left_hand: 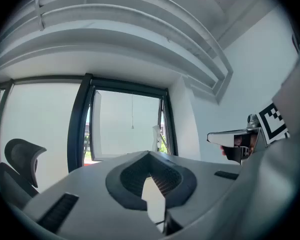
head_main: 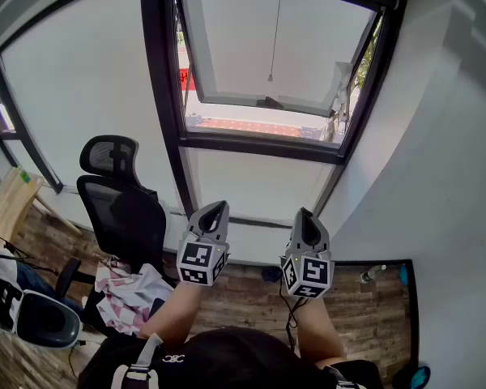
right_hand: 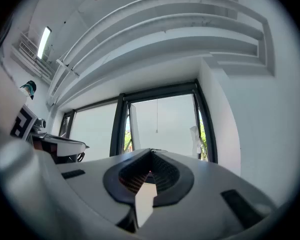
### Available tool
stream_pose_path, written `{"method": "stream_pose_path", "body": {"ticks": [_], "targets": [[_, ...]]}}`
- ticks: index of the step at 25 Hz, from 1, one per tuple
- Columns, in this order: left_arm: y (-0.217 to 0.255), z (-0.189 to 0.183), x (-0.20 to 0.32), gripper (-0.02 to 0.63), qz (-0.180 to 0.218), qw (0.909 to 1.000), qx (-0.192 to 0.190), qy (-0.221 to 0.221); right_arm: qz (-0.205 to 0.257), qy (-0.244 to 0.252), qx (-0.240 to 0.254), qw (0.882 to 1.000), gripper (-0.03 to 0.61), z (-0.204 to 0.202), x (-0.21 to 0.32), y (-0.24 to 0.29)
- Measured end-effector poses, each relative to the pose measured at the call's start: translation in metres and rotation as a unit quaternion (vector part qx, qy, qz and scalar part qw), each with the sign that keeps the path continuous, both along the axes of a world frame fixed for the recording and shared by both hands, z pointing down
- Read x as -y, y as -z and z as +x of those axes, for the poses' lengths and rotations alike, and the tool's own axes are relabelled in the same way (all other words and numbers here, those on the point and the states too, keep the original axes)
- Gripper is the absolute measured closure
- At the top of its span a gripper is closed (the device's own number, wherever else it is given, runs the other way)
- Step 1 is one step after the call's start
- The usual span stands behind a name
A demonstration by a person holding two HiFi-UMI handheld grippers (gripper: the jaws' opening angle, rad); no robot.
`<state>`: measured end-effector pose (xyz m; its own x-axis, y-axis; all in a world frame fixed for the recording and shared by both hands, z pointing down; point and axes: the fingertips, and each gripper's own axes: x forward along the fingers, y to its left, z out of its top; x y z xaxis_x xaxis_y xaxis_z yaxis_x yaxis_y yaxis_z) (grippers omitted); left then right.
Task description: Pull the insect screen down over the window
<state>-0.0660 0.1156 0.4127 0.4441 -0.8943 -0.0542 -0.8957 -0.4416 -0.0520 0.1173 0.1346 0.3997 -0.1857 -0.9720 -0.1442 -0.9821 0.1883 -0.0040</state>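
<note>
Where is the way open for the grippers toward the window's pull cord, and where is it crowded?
Open straight ahead: nothing stands between left gripper, right gripper and the pull cord. Wooden floor is bare beside the bottle. Crowded at left: office chair and heaped cloth.

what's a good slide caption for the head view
Left gripper and right gripper, both shut and empty, held before the window and its hanging pull cord.

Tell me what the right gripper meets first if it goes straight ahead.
Probably the open window, near its pull cord; nothing shows between it and the right gripper, though depth is unclear.
</note>
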Motion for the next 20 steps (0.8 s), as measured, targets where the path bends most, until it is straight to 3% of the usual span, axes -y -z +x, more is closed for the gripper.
{"method": "stream_pose_path", "body": {"ticks": [15,20], "targets": [[-0.007,0.001,-0.006,0.609,-0.011,0.9999,-0.007,0.006,-0.007,0.028,-0.015,0.999,0.574,-0.014,-0.006,-0.01],[-0.008,-0.001,-0.006,0.609,-0.011,0.9999,-0.009,0.0,-0.005,0.029,-0.043,0.999,0.574,-0.026,-0.008,-0.013]]}}
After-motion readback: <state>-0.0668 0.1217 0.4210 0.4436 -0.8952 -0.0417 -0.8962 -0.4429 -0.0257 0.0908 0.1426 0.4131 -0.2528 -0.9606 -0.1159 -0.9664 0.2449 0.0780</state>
